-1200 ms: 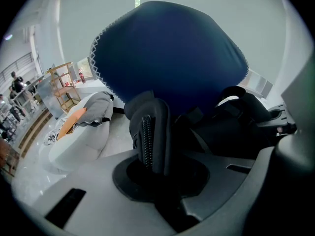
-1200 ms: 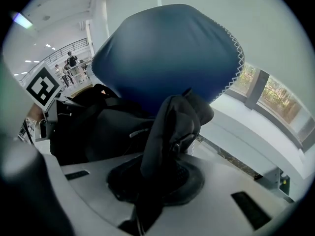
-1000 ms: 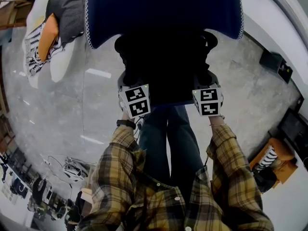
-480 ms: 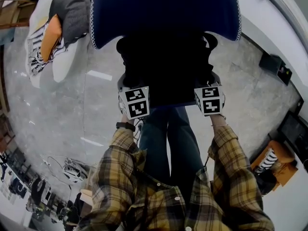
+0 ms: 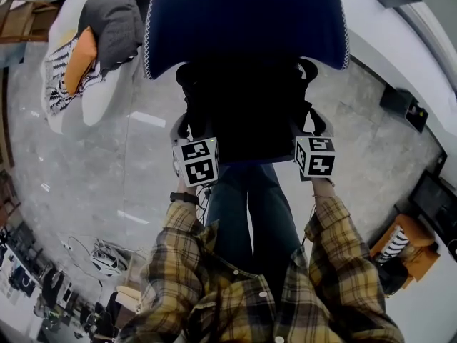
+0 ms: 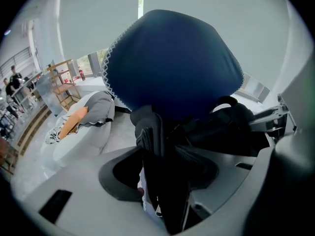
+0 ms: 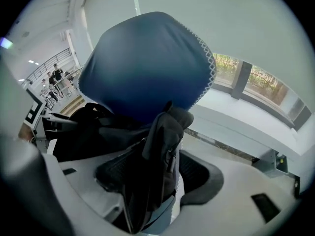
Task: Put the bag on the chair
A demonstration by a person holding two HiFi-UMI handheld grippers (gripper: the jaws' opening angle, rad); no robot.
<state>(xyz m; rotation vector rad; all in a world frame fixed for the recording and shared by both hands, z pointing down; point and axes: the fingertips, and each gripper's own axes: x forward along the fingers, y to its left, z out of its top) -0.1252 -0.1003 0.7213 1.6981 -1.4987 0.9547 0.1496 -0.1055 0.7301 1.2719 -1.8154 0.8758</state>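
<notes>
Bag sits on the chair, just far of us, & w/ left gripper and right gripper jaws just opened wide, a strap loose between each, we should pull straight back near-ward so neither strap snags & tips it.

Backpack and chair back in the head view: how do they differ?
The backpack is black; the chair back is navy blue with a pale stitched edge. The backpack looks lumpy with straps, the chair back smooth and rounded. The backpack sits in front of the chair back. Both are dark.
</notes>
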